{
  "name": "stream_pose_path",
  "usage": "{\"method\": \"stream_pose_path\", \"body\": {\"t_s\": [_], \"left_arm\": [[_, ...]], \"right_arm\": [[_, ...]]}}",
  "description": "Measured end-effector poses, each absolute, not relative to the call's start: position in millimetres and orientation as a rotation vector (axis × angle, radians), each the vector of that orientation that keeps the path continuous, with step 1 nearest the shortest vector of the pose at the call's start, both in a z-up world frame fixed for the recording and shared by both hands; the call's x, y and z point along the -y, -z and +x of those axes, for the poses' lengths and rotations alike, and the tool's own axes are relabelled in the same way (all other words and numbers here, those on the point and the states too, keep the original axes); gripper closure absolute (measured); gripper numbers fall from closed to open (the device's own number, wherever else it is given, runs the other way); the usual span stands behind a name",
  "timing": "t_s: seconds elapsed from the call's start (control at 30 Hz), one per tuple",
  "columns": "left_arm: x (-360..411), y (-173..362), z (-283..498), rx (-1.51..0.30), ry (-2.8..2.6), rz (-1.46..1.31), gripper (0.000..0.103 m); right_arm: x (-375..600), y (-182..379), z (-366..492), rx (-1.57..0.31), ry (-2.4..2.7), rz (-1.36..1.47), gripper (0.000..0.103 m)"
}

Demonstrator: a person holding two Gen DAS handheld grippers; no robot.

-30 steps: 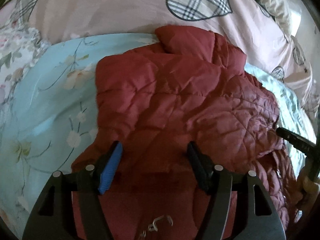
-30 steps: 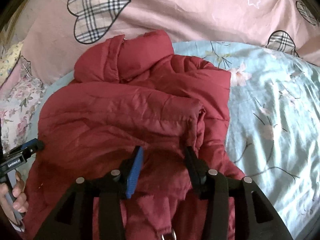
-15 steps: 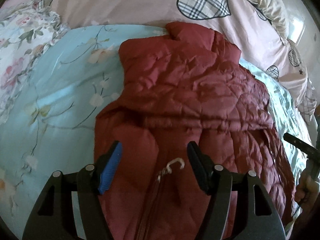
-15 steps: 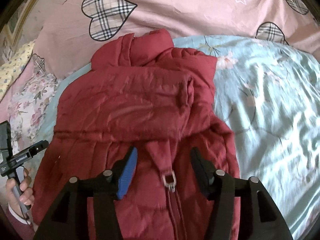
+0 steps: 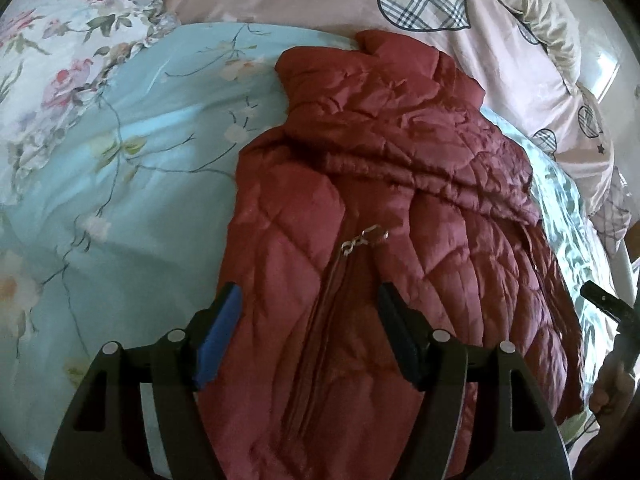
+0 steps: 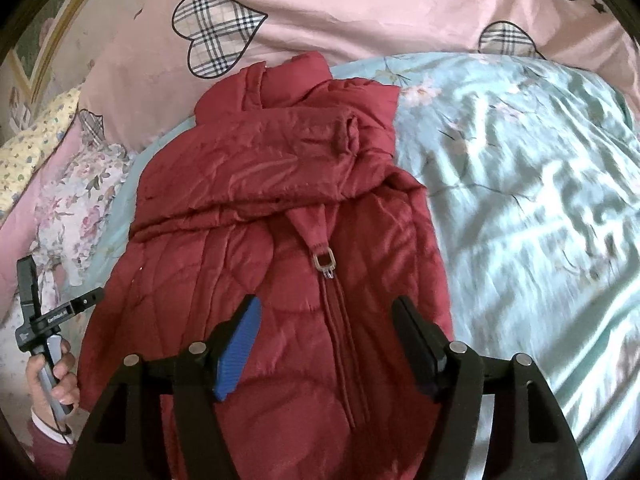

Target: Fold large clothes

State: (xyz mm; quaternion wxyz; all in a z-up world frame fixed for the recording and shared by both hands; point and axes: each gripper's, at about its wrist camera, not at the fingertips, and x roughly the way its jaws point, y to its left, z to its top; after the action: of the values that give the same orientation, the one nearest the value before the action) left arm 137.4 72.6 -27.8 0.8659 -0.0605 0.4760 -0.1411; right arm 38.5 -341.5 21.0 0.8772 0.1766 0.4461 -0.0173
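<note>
A dark red quilted jacket (image 5: 380, 208) lies on the light blue floral bedspread (image 5: 120, 168), collar at the far end, sleeves folded across the chest, zipper running down the front. Its metal zipper pull (image 5: 362, 238) shows in the left wrist view, and the pull (image 6: 324, 262) shows in the right wrist view. My left gripper (image 5: 308, 304) is open and empty above the jacket's lower front. My right gripper (image 6: 326, 312) is open and empty above the zipper. The jacket (image 6: 280, 208) fills the middle of the right wrist view.
A pink duvet with plaid hearts (image 6: 320, 12) lies beyond the collar. A floral pillow (image 5: 60, 40) is at the left, a yellowish pillow (image 6: 32, 140) beside it. The bedspread (image 6: 540, 200) stretches to the right. The bed's edge runs at the right of the left wrist view (image 5: 624, 256).
Both grippers have pulled back toward the jacket's hem and risen. More of the lower front and the zipper has come into view. Both stay open.
</note>
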Motion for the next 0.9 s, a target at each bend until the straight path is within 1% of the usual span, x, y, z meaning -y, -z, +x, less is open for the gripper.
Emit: {"method": "stream_pose_path", "body": {"t_s": [0.1,0.17,0.3,0.5,0.67,0.8,0.9], "left_arm": [[-81.5,27.0,126.2,-0.996,0.292,-0.136,0.033],[-86.8,28.3,118.8,-0.997,0.294,-0.142,0.029],[-95.9,34.1,105.7,-1.009,0.288,-0.136,0.029],[-107.1,43.2,86.7,-1.033,0.289,-0.141,0.029],[-113.3,45.7,76.2,-1.040,0.287,-0.145,0.023],[-117.7,47.8,70.3,-1.050,0.285,-0.155,0.020],[-120.2,51.6,67.0,-1.066,0.276,-0.148,0.020]], "right_arm": [[345.0,-20.8,20.8,-0.931,0.047,0.378,0.031],[347.9,-19.2,8.6,-0.938,0.061,0.384,0.030],[354.6,-16.1,-12.5,-0.952,0.086,0.399,0.029],[365.1,-8.5,-40.6,-0.977,0.120,0.424,0.023],[364.4,3.2,-57.8,-1.009,0.117,0.452,0.023],[360.2,13.1,-66.4,-1.035,0.097,0.480,0.023],[355.4,20.3,-72.5,-1.055,0.073,0.505,0.021]]}}
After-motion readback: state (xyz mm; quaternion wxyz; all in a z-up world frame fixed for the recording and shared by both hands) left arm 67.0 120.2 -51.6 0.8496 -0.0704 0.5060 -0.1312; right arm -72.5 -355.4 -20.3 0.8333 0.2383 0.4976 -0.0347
